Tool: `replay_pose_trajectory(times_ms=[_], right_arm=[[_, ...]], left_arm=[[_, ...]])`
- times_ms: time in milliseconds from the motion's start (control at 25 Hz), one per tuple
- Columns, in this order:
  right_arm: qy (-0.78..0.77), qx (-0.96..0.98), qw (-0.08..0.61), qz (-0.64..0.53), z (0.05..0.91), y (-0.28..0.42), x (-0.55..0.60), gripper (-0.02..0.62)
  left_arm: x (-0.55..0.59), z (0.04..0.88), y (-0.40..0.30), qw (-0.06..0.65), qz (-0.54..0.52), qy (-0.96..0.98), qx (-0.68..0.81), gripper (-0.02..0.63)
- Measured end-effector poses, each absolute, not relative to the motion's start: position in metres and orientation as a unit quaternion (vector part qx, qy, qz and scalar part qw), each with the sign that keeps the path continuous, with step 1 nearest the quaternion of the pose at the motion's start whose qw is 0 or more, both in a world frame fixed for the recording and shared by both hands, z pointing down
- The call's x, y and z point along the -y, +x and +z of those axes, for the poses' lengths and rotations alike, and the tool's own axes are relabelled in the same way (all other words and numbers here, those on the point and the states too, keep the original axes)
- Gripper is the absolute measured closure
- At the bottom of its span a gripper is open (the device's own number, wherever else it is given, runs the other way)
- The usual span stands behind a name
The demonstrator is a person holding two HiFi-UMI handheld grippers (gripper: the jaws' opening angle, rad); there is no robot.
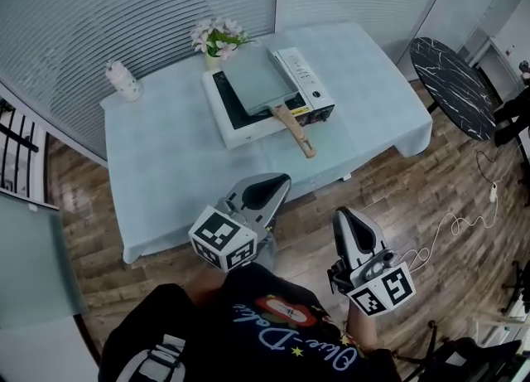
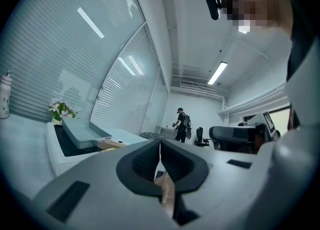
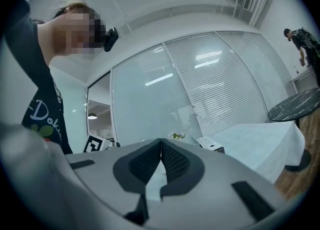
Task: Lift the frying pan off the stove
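A square pale-green frying pan (image 1: 258, 78) with a wooden handle (image 1: 296, 130) sits on a white portable stove (image 1: 240, 119) on the table; the pan (image 2: 82, 134) also shows low at the left of the left gripper view. My left gripper (image 1: 273, 186) hangs shut and empty before the table's front edge, well short of the handle. My right gripper (image 1: 346, 219) is shut and empty too, lower and further right, over the wooden floor. Both sets of jaws meet with nothing between them in the gripper views: left gripper (image 2: 160, 146), right gripper (image 3: 161, 146).
The table (image 1: 166, 173) has a light blue cloth. A flower vase (image 1: 217, 41) stands behind the stove, a small bottle (image 1: 122, 79) at the back left. A round black marble table (image 1: 451, 82) stands to the right. Cables (image 1: 464, 223) lie on the floor. A person (image 2: 181, 123) stands far off.
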State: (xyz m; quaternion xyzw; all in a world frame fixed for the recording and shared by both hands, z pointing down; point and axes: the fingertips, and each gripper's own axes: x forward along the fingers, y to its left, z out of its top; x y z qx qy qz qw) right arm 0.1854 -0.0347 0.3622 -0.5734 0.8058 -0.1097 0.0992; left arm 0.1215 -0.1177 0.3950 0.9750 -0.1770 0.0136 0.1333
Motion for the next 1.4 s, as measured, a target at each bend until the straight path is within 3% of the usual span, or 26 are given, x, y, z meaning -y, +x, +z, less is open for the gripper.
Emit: replay_pose_trajectory(times_ms=[280, 680, 800, 1000, 1200, 1400], right_arm=[[-0.560, -0.814, 0.094, -0.120, 0.370, 0.205, 0.096, 0.594], [-0.530, -0.832, 0.081, -0.141, 0.382, 0.218, 0.185, 0.594], [-0.520, -0.835, 0.082, -0.160, 0.391, 0.220, 0.206, 0.592], [-0.507, -0.840, 0.071, -0.182, 0.404, 0.221, 0.229, 0.592], [-0.477, -0.845, 0.082, -0.228, 0.412, 0.221, 0.234, 0.563], [-0.442, -0.858, 0.073, -0.252, 0.420, 0.221, 0.241, 0.529]], left_arm=[[0.186, 0.414, 0.130, 0.208, -0.002, 0.958, 0.199, 0.600], [0.258, 0.428, 0.142, 0.238, 0.009, 0.951, 0.199, 0.598], [0.269, 0.436, 0.143, 0.261, 0.013, 0.947, 0.187, 0.517], [0.281, 0.447, 0.143, 0.282, 0.019, 0.943, 0.173, 0.483], [0.284, 0.458, 0.144, 0.366, -0.004, 0.913, 0.178, 0.400], [0.289, 0.463, 0.143, 0.405, -0.030, 0.891, 0.202, 0.369]])
